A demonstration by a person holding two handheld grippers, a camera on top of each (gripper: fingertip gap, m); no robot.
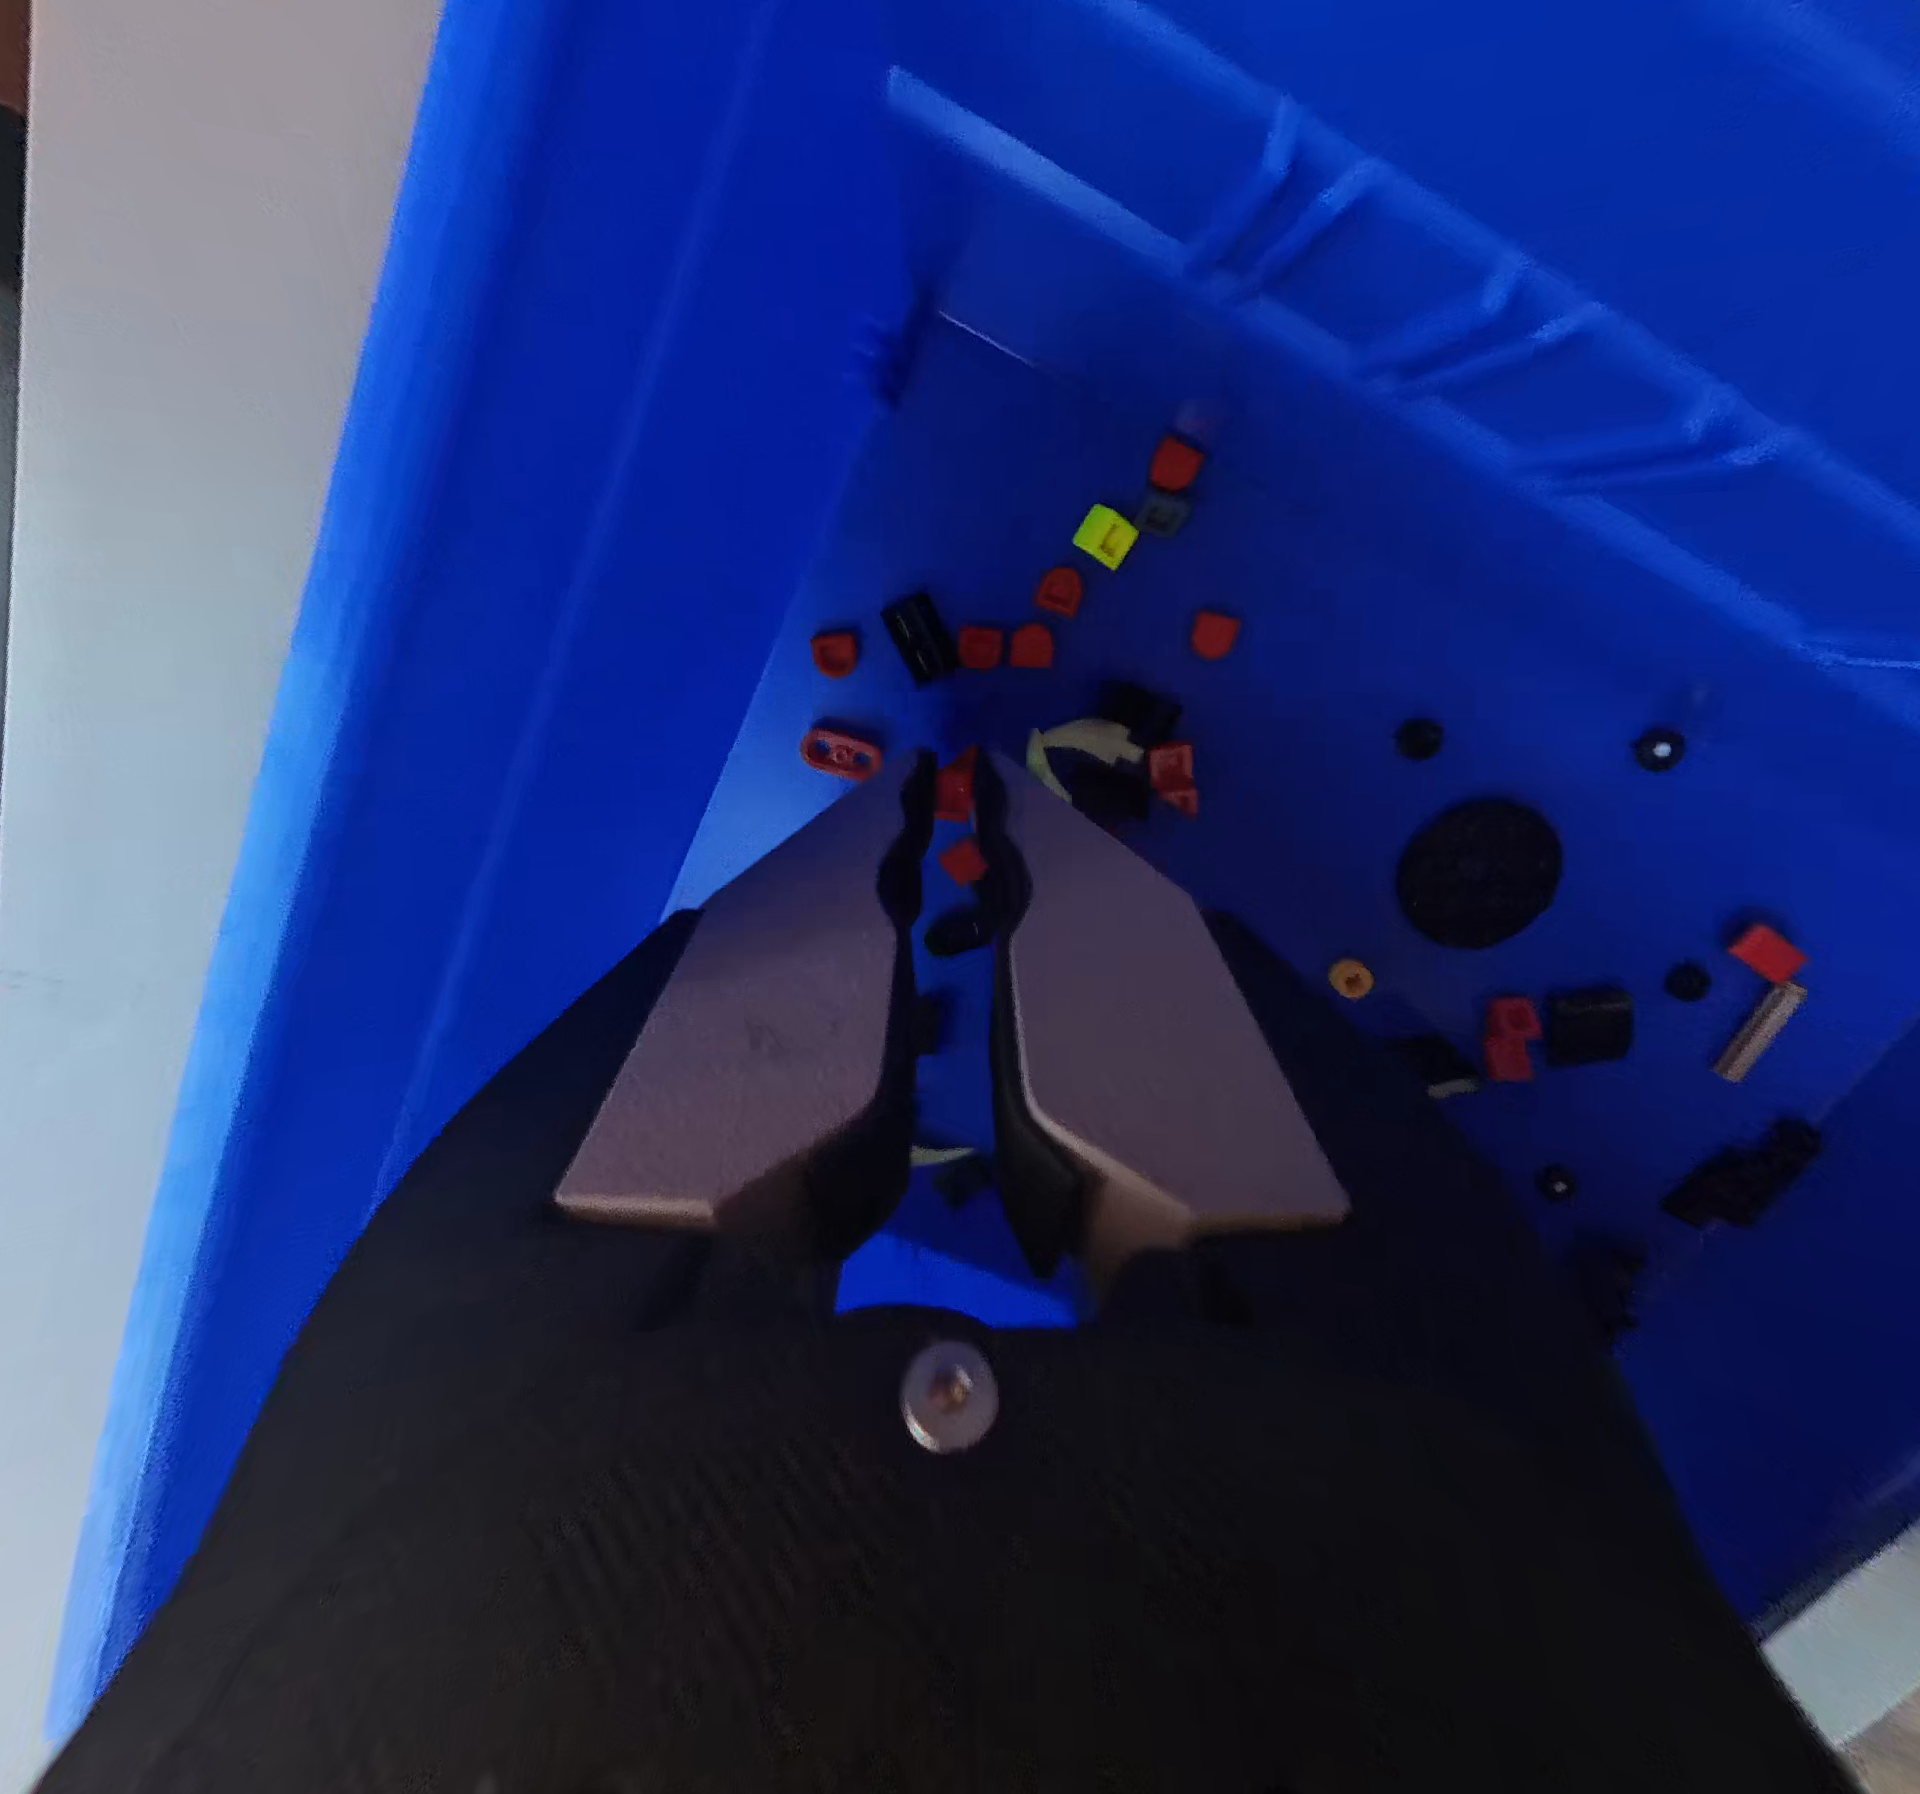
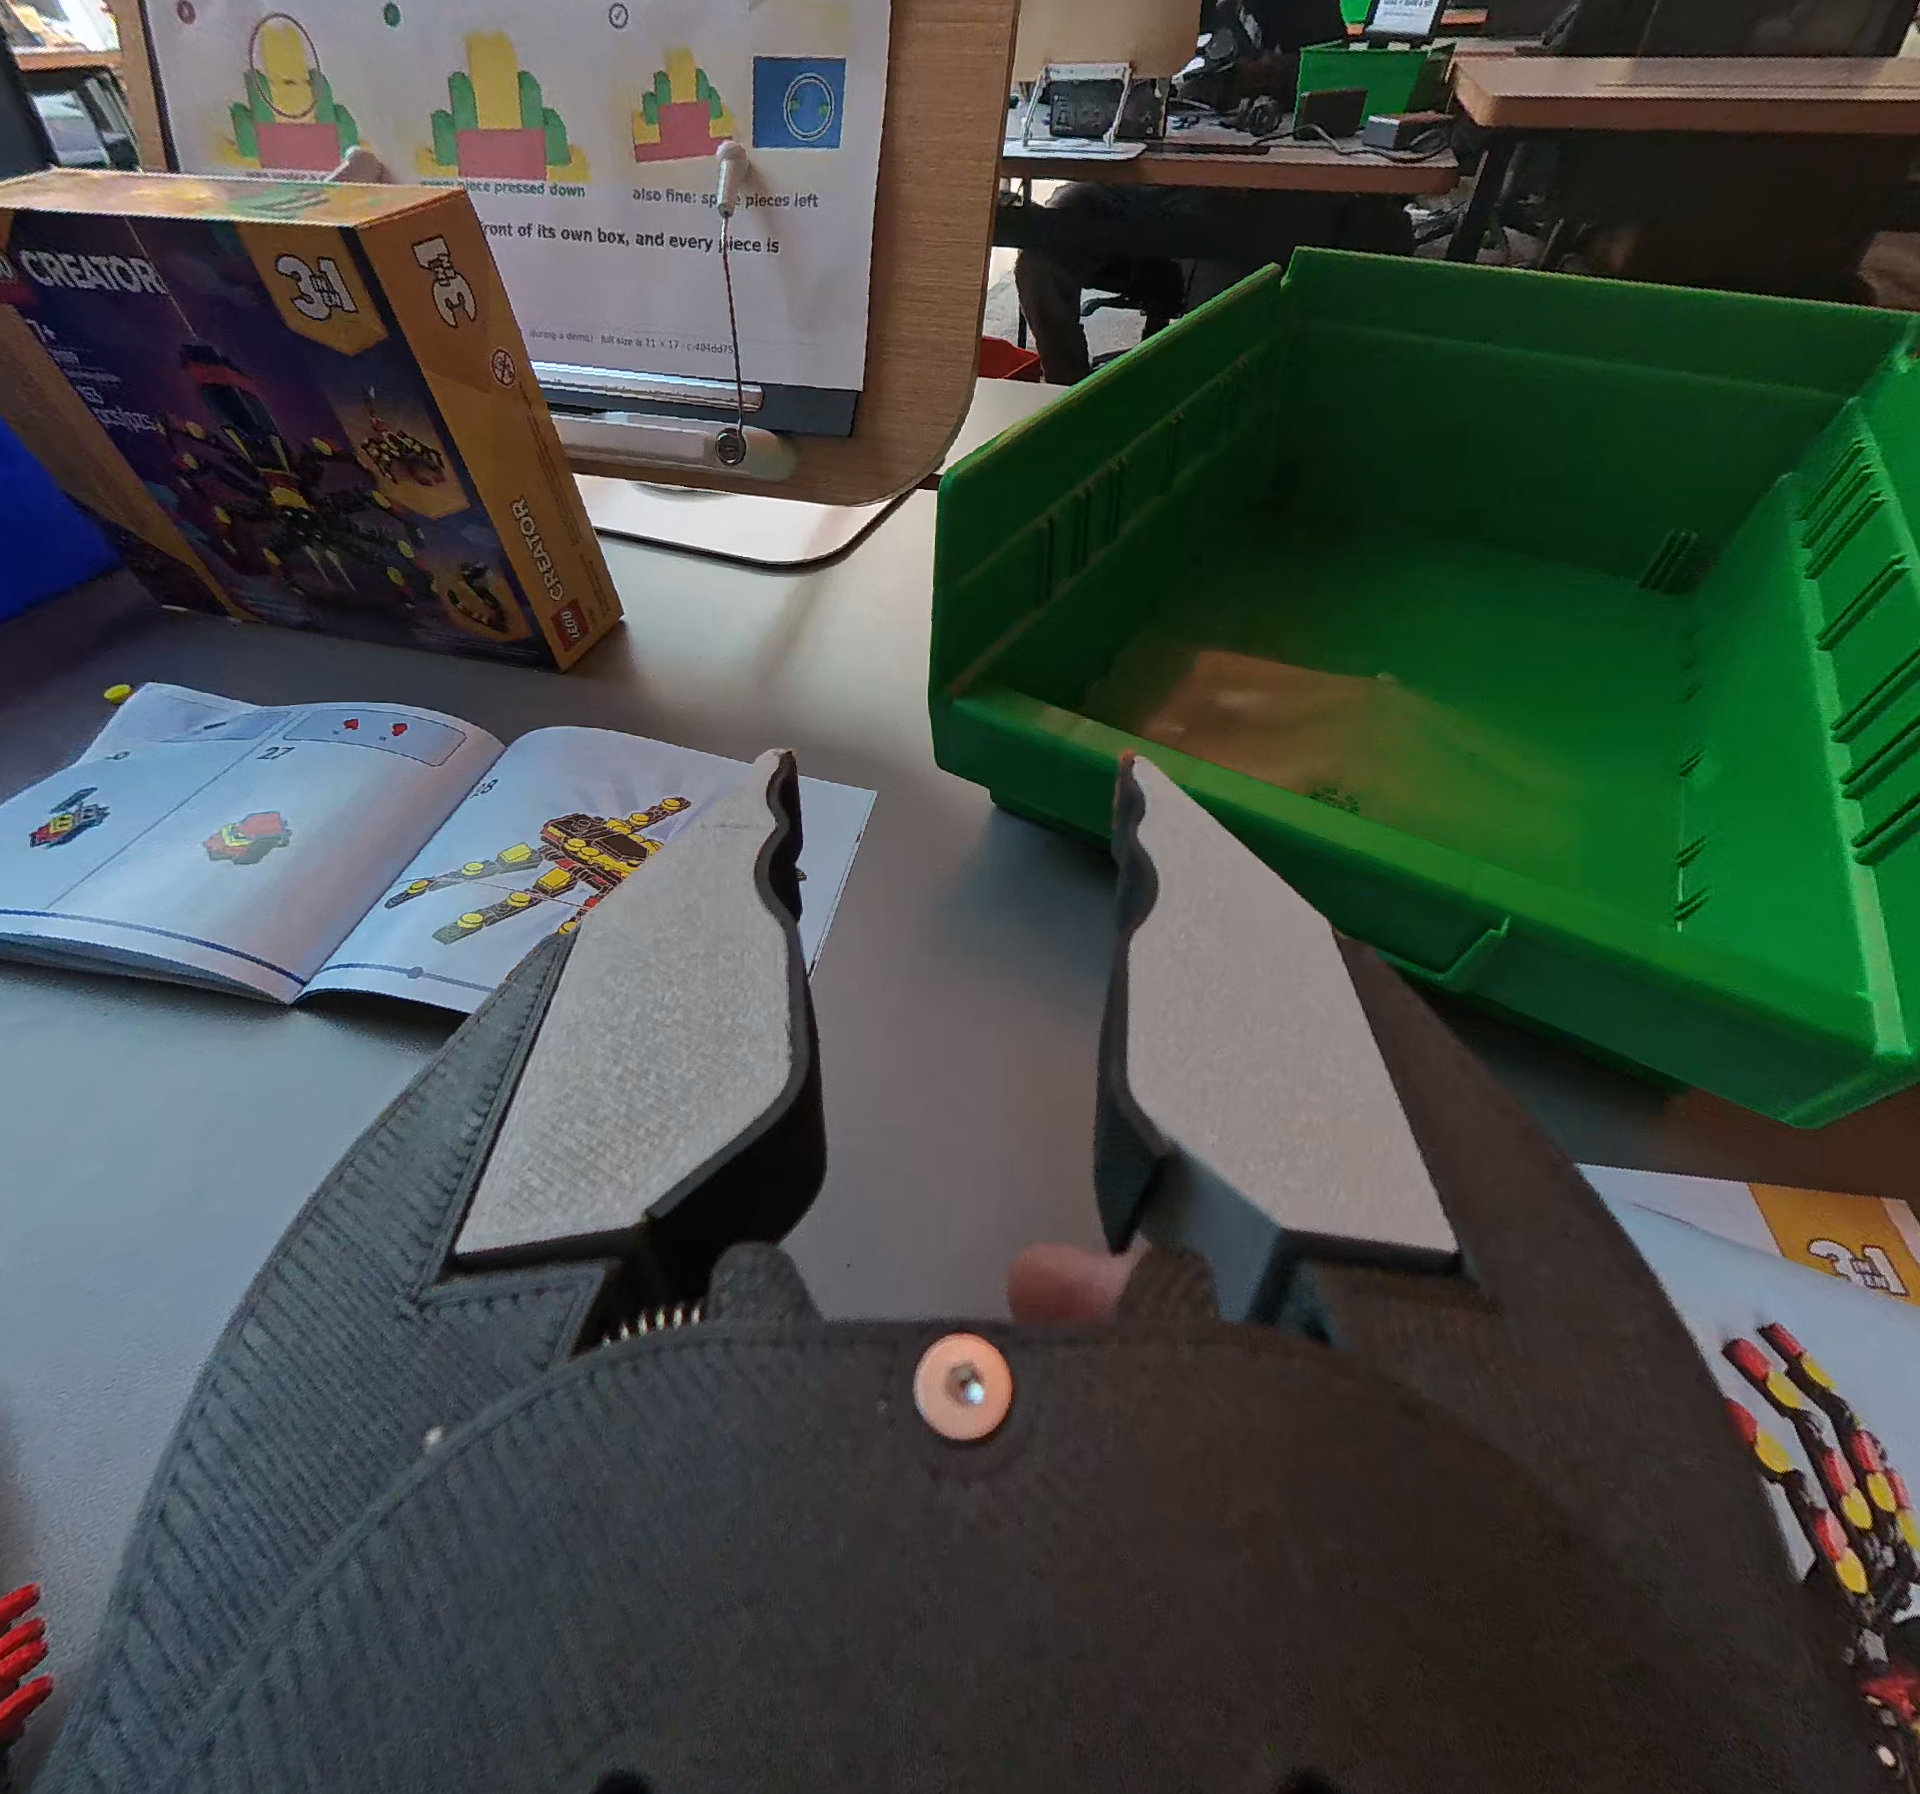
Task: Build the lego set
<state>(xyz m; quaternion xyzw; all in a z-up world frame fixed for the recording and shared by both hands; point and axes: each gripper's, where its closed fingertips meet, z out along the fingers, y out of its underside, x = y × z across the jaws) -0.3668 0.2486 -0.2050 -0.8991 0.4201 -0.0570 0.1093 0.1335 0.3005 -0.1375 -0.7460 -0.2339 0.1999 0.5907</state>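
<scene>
inside blue bin (image 1: 623,394) | left gripper (image 1: 954,770) pinching red piece (image 1: 952,794)

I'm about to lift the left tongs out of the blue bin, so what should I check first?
1. Left tongs closed on a small red piece: ok, tips nearly shut around it.
2. Grip secure: cannot tell, picture blurred.
3. Only one piece caught: cannot tell; another red piece lies close below.
4. Still inside blue bin: ok.
5. Right tongs free: ok, open and empty over the table.
6. Instruction booklet open: ok.
</scene>
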